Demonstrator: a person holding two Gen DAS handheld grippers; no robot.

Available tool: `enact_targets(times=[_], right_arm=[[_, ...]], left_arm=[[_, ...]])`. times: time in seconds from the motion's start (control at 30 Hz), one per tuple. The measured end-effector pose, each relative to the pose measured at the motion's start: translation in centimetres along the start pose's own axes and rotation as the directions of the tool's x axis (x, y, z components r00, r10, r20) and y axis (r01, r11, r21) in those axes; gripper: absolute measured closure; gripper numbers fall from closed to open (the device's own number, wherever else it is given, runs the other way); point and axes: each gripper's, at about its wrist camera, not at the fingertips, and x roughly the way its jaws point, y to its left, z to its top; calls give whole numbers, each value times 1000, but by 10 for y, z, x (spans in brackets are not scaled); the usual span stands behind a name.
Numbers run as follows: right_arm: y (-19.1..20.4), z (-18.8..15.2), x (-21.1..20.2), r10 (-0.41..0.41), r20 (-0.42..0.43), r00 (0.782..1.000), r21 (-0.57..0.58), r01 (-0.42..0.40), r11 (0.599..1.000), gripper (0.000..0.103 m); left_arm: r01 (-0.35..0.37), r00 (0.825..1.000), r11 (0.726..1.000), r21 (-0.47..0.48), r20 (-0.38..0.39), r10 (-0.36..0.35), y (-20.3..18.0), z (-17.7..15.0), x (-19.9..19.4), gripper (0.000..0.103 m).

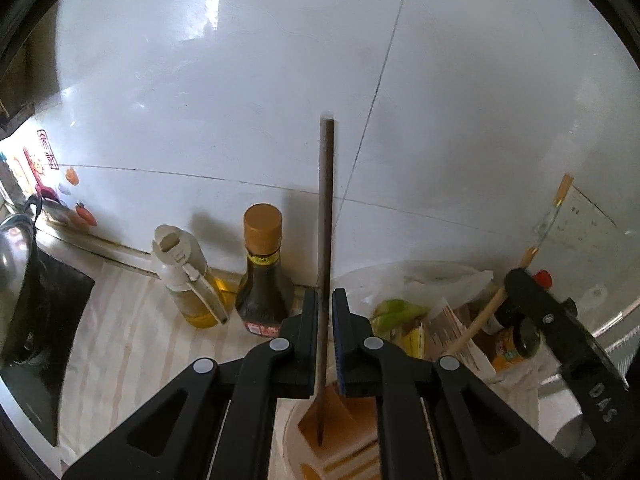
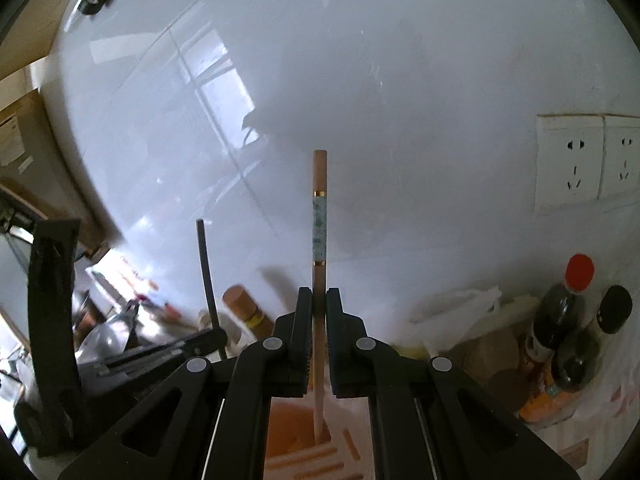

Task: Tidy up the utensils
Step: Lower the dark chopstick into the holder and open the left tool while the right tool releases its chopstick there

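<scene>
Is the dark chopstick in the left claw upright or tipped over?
Upright. The dark chopstick stands nearly vertical, clamped in the left claw, its lower tip over the orange holder.

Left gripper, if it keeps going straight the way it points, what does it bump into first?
Probably the white wall tiles behind the counter; the left gripper, shut on a dark chopstick, aims between the soy sauce bottle and a bag. Depth is unclear.

Both wrist cameras sit close behind their own jaws, angled down at a white tiled wall [image 1: 240, 100]. They share the orange-and-white holder [image 1: 344, 432] at bottom centre, and the brown-capped bottle [image 1: 262, 272], centre-left in the left view, lower left in the right.
</scene>
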Motion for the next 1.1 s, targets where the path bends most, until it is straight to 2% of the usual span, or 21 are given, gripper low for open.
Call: enact_targets(times=[0.1, 0.13, 0.17, 0.2, 0.23, 0.27, 0.37, 0.43, 0.6, 0.7, 0.87, 0.97, 1.07, 1.1], right_arm=[[1, -4, 0, 25, -74, 997, -11, -26, 1000, 95], [1, -5, 0, 34, -95, 995, -13, -36, 999, 94], [2, -7, -2, 33, -111, 993, -18, -35, 999, 90], [2, -7, -5, 30, -120, 992, -23, -33, 999, 75], [2, -8, -9, 33, -122, 992, -22, -36, 999, 61], [1, -8, -13, 32, -122, 992, -22, -35, 999, 58], [-2, -10, -31, 20, -120, 993, -5, -20, 1000, 55], [-5, -13, -46, 4, -112, 994, 6, -4, 1000, 46], [-19, -30, -86, -30, -108, 994, 66, 37, 997, 36], [-34, -50, -105, -32, -113, 993, 147, 49, 988, 33], [-58, -64, -82, 44, -127, 991, 289, -5, 957, 33], [-58, -56, -50, 111, -121, 987, 321, -67, 945, 41], [-55, -46, -17, 104, -139, 985, 300, -58, 952, 71], [-53, -44, -9, 94, -149, 984, 295, -46, 954, 93]], left_arm=[[-12, 1000, 1000, 18, 16, 12, 2, -1, -14, 94], [-22, 999, 1000, 22, 24, 22, 2, -1, -19, 90], [-34, 999, 999, 25, 33, 33, 4, -2, -26, 77], [-36, 999, 999, 21, 40, 35, 6, -4, -31, 66], [-41, 998, 999, 9, 52, 41, 9, -5, -38, 41], [-54, 996, 999, -4, 71, 54, 13, -8, -45, 21], [-68, 991, 998, -17, 113, 69, 23, -16, -62, 12], [-65, 991, 998, -21, 119, 67, 28, -25, -69, 0], [-88, 990, 996, -13, 108, 89, 33, -53, -79, 0], [-88, 992, 996, -28, 89, 90, 35, -67, -78, 0], [-204, 977, 979, -13, 63, 204, 37, -77, -63, 0], [-248, 967, 968, -29, 55, 249, 43, -76, -54, 0], [-282, 958, 959, -40, 45, 284, 49, -75, -46, 0], [-298, 953, 954, -40, 42, 300, 50, -75, -44, 0]])
